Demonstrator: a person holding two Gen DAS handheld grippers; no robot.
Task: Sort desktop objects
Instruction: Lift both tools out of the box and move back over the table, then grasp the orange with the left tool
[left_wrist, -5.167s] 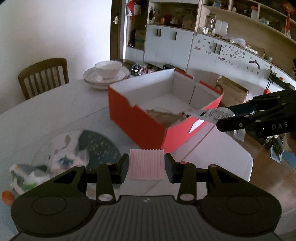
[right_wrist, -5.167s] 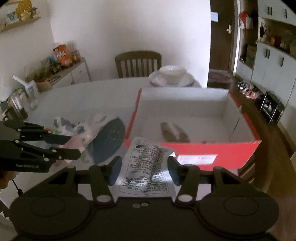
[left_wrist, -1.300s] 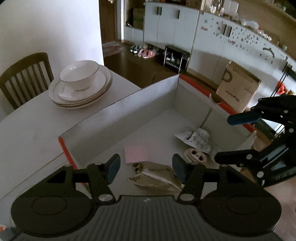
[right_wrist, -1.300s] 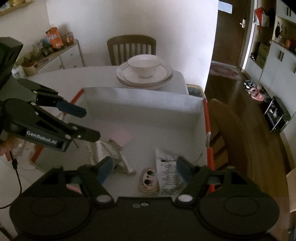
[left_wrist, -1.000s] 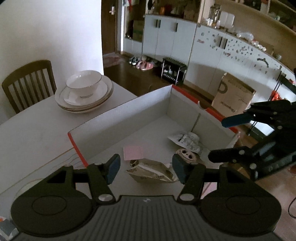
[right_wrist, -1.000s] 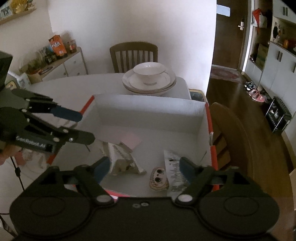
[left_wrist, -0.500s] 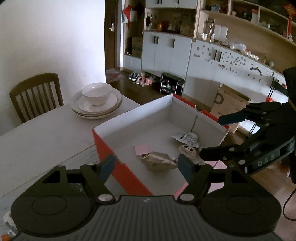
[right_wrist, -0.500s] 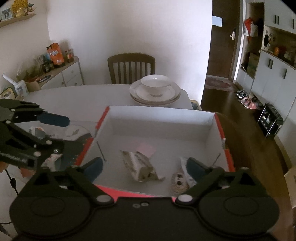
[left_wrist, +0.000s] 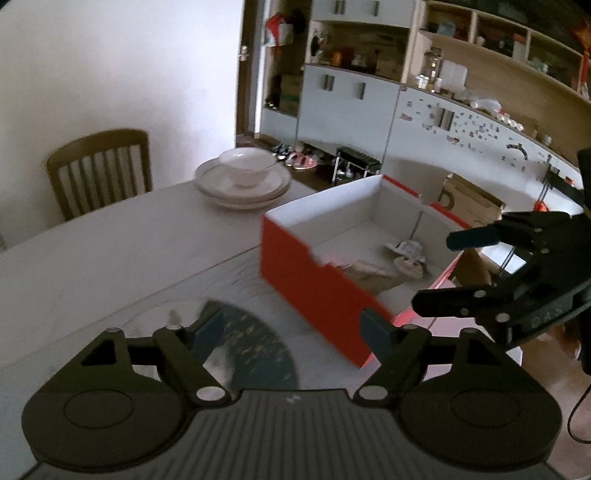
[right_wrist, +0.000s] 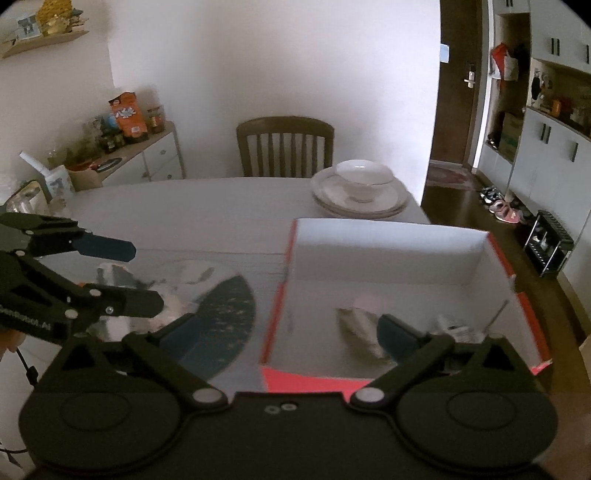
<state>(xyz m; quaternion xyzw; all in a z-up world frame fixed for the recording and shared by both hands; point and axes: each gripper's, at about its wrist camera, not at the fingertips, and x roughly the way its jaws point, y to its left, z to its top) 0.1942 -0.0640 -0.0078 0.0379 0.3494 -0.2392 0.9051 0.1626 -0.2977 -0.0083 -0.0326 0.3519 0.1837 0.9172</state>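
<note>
left claw (left_wrist: 291, 328): jaws opening, nothing between them, above the white marble counter (left_wrist: 110, 258) | right claw (right_wrist: 284, 328): jaws opening wide, empty, at the near edge of the red cardboard box with white inside (right_wrist: 388, 254) | box contents: crumpled paper packets (right_wrist: 358, 328), on the box floor | round dark fan (right_wrist: 225, 314): on counter, left of box

- The left gripper (left_wrist: 291, 330) is matte black, with blue pads on its fingers (left_wrist: 208, 326) and silver screws at the pivots.
- The right gripper (right_wrist: 280, 330) is alike; a thin black cable (right_wrist: 26, 365) hangs beside the left one, whose side carries white lettering.
</note>
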